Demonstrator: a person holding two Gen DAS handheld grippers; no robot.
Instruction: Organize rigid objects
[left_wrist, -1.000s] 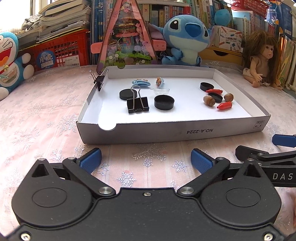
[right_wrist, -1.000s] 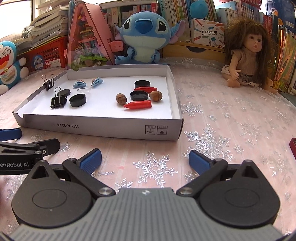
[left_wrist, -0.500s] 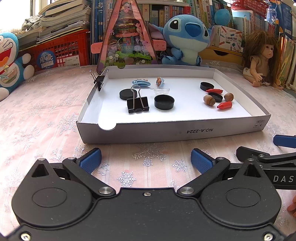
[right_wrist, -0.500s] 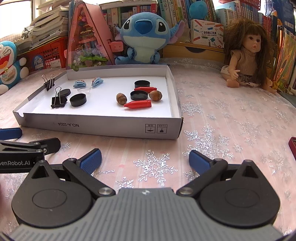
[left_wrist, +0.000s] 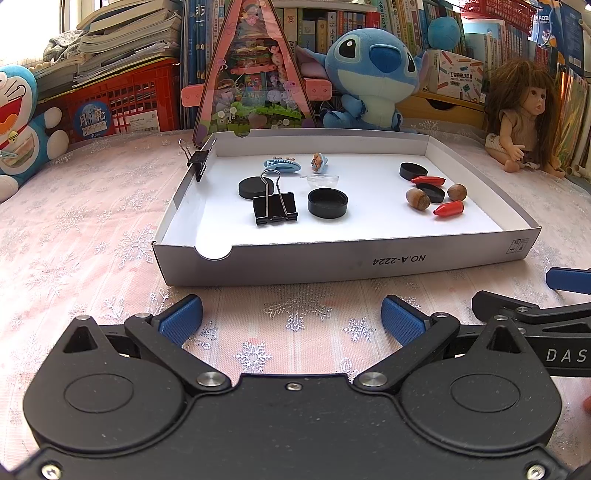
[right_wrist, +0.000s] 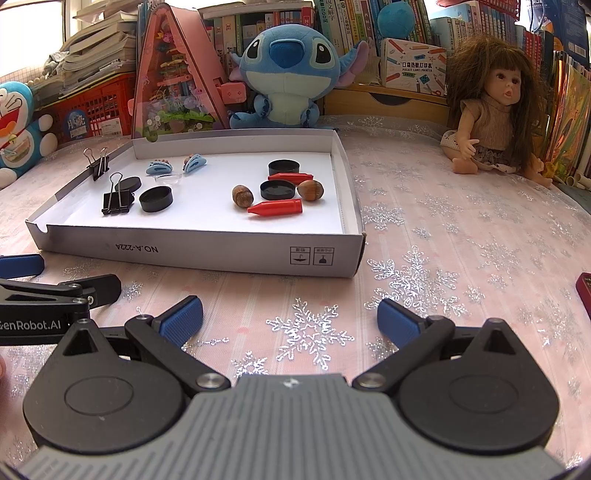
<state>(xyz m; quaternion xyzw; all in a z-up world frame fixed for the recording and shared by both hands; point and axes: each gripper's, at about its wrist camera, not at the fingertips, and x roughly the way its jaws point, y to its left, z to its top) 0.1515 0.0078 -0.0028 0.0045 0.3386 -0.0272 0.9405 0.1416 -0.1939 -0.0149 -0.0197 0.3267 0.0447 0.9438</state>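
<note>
Both grippers sit low over the snowflake tablecloth (right_wrist: 443, 229), in front of the box's near wall, nothing held. Left gripper (left_wrist: 291, 319) jaws spread wide, bare cloth between the blue pads. Right gripper (right_wrist: 290, 319) same, wide apart and empty; it sits off the box's near right corner.

White cardboard tray box (left_wrist: 332, 258) lies flat on the cloth, low walls all round, a half-round notch cut in the near wall at its left end. Near strip of the box floor is bare; the middle gap between the two item groups is bare too.

Left group: large black binder clip (left_wrist: 275, 210) with handles up, touching or just in front of a black round cap (left_wrist: 255, 186); another black cap (left_wrist: 328, 202), open side up, just right of the clip. Behind them a clear small dish (left_wrist: 322, 180) and two blue hair clips (left_wrist: 280, 165). A small binder clip (left_wrist: 197, 160) is clamped onto the left wall's edge.

Right group, near the right wall: two black caps (right_wrist: 282, 167), two hazelnuts (right_wrist: 242, 194), two red crayon-like pieces (right_wrist: 275, 208), packed close, some touching.

Wide open cloth to the right of the box; a doll (right_wrist: 491, 122) sits well beyond it. Stitch plush (right_wrist: 286, 74) and a pink triangular case (right_wrist: 173, 81) stand just behind the far wall. A dark red object (right_wrist: 584, 290) is cut by the right frame edge, can't tell what.
</note>
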